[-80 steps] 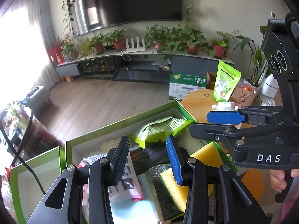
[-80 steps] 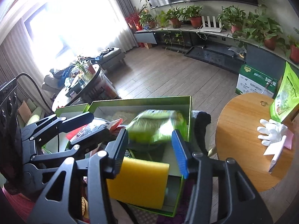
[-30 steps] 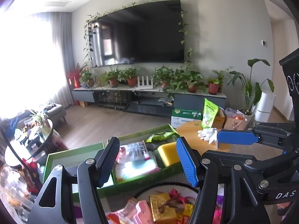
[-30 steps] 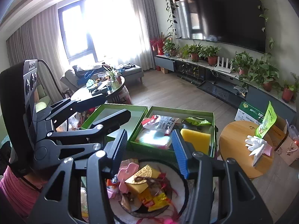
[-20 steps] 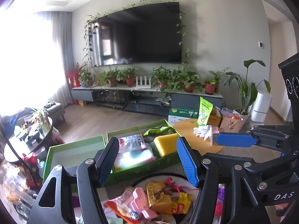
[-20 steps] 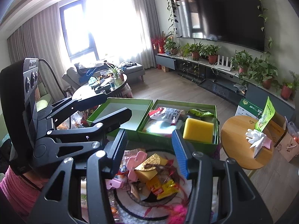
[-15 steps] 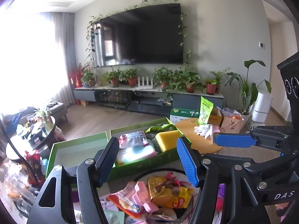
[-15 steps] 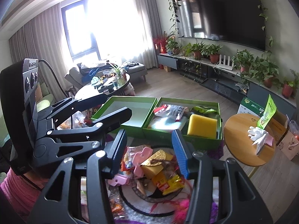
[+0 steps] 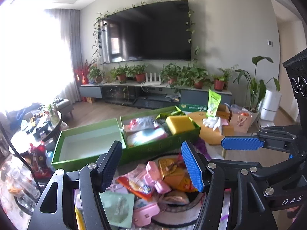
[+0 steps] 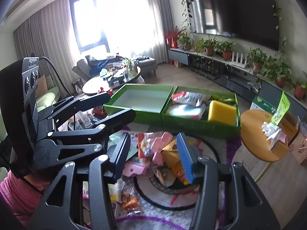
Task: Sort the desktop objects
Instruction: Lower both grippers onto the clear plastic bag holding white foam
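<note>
Left wrist view: left gripper point(image 9: 151, 164) jaws stand wide, empty, above the heap of coloured snack packets and pink plastic pieces point(image 9: 153, 180), presumably choosing a piece. Beyond lies the half-filled green cardboard box point(image 9: 165, 143).

Right wrist view: right gripper point(image 10: 153, 153) jaws part-open, empty, over the same heap.

daylight from the tall curtained window point(image 10: 107, 19) blows out to white glare. we see fisheye bending and dark vignetted corners; nearby clutter looks slightly soft.

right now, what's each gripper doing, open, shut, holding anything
Left gripper: open, nothing between its jaws, above the pile of snacks and toys.
Right gripper: open, holding nothing, over the same pile.
</note>
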Demonstrator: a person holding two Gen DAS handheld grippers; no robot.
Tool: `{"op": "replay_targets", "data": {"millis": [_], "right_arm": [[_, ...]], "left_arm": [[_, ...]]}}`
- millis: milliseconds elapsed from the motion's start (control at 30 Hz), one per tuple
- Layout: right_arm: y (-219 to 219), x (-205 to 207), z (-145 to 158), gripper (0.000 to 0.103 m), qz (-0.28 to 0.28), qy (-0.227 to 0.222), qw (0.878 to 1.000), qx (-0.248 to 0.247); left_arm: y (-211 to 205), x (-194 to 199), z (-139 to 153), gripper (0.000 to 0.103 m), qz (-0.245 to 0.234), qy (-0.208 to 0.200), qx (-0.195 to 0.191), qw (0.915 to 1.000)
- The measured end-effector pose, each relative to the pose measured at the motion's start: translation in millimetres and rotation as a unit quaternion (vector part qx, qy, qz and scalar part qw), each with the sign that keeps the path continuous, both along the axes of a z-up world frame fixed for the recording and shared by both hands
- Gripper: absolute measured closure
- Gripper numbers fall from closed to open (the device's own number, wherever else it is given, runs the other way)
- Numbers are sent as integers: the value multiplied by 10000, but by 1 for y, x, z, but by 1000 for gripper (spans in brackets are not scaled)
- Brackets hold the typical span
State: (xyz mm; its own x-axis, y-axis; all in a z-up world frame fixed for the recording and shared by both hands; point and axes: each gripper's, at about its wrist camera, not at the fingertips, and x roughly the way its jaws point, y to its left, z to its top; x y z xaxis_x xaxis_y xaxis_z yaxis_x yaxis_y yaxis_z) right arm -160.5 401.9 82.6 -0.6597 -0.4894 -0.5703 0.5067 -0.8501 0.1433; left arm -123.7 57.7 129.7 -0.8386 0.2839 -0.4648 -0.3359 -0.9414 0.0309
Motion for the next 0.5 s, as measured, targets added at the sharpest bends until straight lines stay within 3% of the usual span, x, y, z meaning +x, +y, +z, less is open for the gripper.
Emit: {"op": "replay_targets", "data": {"millis": [500], "right_arm": [[-40,50,-39,53,265,-206,9994,122]], "left_arm": [[-37,47,-39,38,172,-105,-159,9997]]}}
